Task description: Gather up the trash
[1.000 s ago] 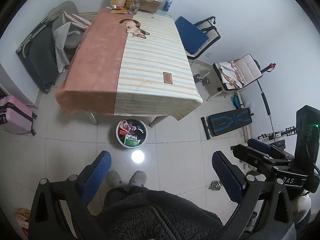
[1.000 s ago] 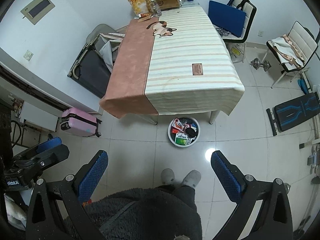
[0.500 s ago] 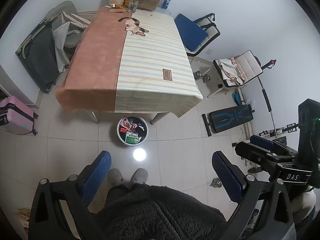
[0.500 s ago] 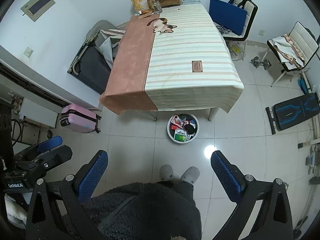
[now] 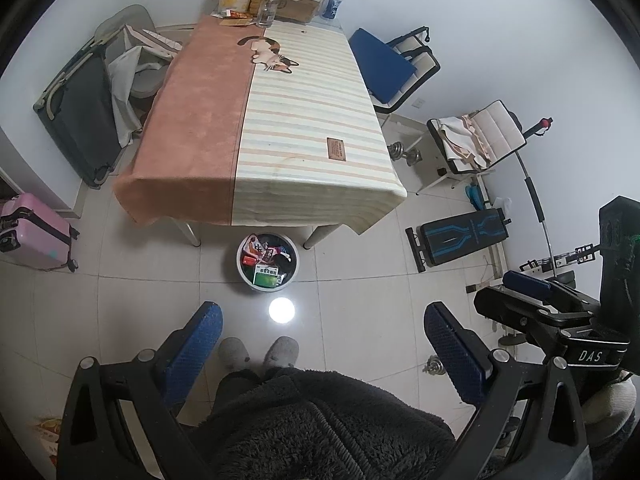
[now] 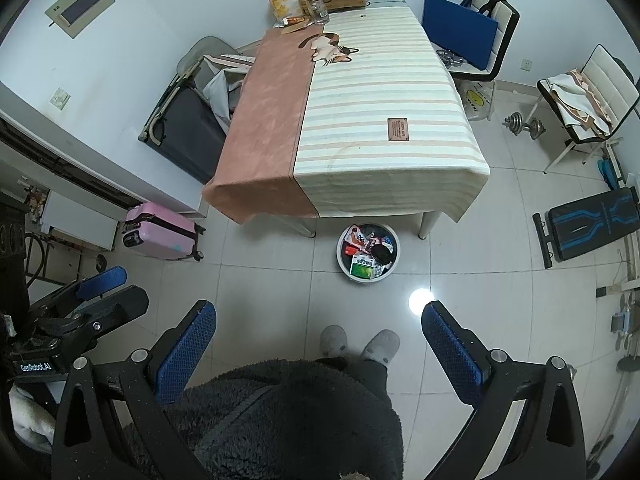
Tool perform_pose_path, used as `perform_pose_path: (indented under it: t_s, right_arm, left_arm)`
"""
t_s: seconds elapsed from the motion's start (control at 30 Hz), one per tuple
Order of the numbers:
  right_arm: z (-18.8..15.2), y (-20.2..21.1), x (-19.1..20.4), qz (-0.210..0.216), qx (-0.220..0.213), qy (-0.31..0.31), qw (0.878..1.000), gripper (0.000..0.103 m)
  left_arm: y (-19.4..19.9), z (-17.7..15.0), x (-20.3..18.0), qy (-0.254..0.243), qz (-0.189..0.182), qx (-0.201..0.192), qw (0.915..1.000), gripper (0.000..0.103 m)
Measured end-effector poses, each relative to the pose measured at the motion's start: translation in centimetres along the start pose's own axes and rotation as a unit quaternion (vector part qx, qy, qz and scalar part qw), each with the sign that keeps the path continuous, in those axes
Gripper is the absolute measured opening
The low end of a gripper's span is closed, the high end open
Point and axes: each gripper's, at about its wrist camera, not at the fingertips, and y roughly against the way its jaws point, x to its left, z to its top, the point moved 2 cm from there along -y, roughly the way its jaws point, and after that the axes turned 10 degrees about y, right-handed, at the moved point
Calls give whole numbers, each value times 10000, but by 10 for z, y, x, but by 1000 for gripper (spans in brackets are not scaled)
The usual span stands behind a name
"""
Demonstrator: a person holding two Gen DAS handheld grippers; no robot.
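Observation:
A round white trash bin (image 5: 294,247) stands on the floor at the near end of the table and holds several wrappers and boxes; it also shows in the right wrist view (image 6: 394,238). My left gripper (image 5: 320,340) is open and empty, held high above the floor and the person's slippers. My right gripper (image 6: 318,338) is open and empty at the same height. Each gripper shows at the edge of the other's view. A snack bag, bottles and a cardboard box (image 5: 294,6) crowd the table's far end.
A long table (image 5: 200,112) with a pink and striped cloth fills the middle. A pink suitcase (image 5: 34,232) and dark folding cot (image 5: 80,116) are left. Chairs (image 5: 396,68), dumbbells (image 5: 402,154) and a bench (image 5: 464,236) are right.
Both grippers have drawn back and risen a little, so the table and bin look slightly farther away. Both stay open and empty.

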Motion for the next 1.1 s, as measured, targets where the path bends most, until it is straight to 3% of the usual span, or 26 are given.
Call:
perform_pose_path:
  t_s: [1.1]
  right_arm:
    - [-2,-1,14,31,27,2,10000,103]
  left_arm:
    - [6,2,10,-99,-74,36,9999,103]
